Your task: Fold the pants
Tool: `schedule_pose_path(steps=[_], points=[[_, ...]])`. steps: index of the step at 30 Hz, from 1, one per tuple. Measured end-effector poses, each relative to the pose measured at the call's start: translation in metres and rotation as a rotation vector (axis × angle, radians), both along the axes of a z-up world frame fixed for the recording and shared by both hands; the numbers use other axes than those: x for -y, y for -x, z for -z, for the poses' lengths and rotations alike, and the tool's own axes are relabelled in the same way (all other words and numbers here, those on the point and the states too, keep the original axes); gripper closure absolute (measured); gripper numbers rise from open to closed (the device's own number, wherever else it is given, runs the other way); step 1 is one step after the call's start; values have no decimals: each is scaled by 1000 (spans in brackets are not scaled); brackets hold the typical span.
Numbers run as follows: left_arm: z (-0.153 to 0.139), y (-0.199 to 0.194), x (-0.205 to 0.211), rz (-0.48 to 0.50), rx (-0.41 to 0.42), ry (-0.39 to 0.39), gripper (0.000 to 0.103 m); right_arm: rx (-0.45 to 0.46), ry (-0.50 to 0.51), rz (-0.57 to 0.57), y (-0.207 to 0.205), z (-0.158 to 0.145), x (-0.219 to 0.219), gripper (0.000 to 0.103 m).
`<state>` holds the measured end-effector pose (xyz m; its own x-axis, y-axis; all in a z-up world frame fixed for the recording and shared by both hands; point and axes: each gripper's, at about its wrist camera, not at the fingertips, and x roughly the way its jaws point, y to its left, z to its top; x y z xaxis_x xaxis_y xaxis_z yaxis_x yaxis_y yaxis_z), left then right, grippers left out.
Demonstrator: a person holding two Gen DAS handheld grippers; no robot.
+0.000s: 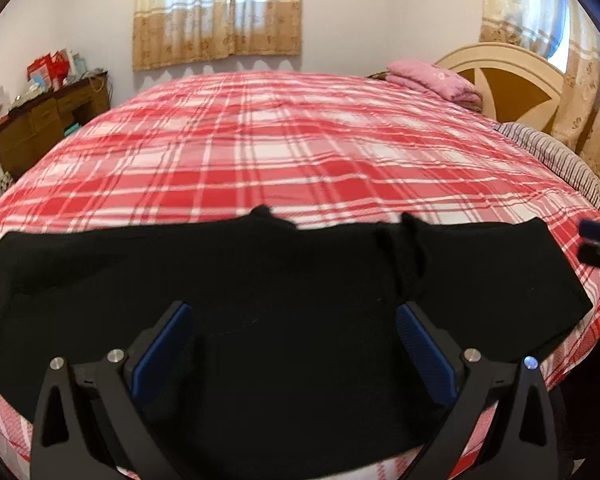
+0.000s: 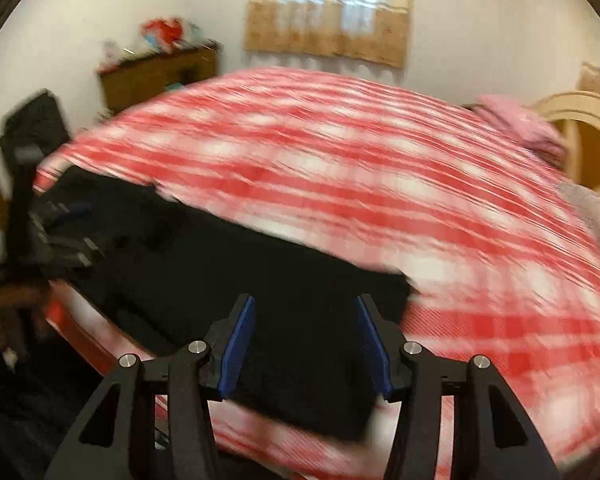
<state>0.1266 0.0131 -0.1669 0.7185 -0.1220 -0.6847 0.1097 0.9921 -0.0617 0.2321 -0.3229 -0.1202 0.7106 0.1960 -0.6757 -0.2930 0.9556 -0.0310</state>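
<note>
Black pants spread across lower frame on plaid bed; left gripper and right gripper both released, above fabric.

Black fabric pants, solid, no pattern visible. Bed sheet: red and white plaid with thin white lines crossing the red bands. Left claw: matte black frame, ribbed blue pads, silver screw heads. Right claw: same black frame and blue pads. Folded pink blanket with faint pale flower print. Grey-and-white striped pillow. Cream headboard with tan-brown inset panels. Beige curtain, darker tan floral band along the bottom. Brown wooden dresser. Walls white.
</note>
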Motion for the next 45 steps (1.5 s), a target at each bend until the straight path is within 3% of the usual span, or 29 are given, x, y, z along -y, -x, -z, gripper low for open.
schedule_pose_path(steps=[5, 7, 8, 9, 12, 17, 21, 24, 26, 31, 37, 45], points=[[5, 5, 4, 11, -14, 17, 0, -102, -116, -114, -61, 14, -46, 50], [2, 6, 3, 12, -3, -2, 0, -136, -120, -121, -81, 26, -64, 60], [0, 6, -1, 3, 0, -6, 0, -160, -126, -142, -86, 32, -71, 73], [-4, 4, -8, -8, 4, -4, 0, -196, -132, -172, -91, 40, -80, 76], [-10, 2, -28, -35, 17, -8, 0, -197, -32, -187, -95, 58, -102, 76], [-12, 1, -53, -60, 3, 10, 0, -203, -75, -171, -98, 41, -95, 76], [-18, 6, -67, -77, 23, -84, 0, -164, -117, -163, -108, 18, -96, 75], [-24, 8, -91, -139, 48, -152, 0, -187, -152, -159, -118, 19, -103, 66], [-25, 8, -108, -194, 40, -181, 0, -213, -183, -160, -123, 23, -112, 65], [-18, 5, -144, -287, 16, -157, 0, -257, -223, -204, -132, 34, -145, 65], [-9, 5, -152, -295, -8, -146, 0, -318, -165, -213, -152, 53, -177, 65], [-7, 2, -161, -286, -11, -157, 0, -292, -229, -132, -153, 49, -155, 65]])
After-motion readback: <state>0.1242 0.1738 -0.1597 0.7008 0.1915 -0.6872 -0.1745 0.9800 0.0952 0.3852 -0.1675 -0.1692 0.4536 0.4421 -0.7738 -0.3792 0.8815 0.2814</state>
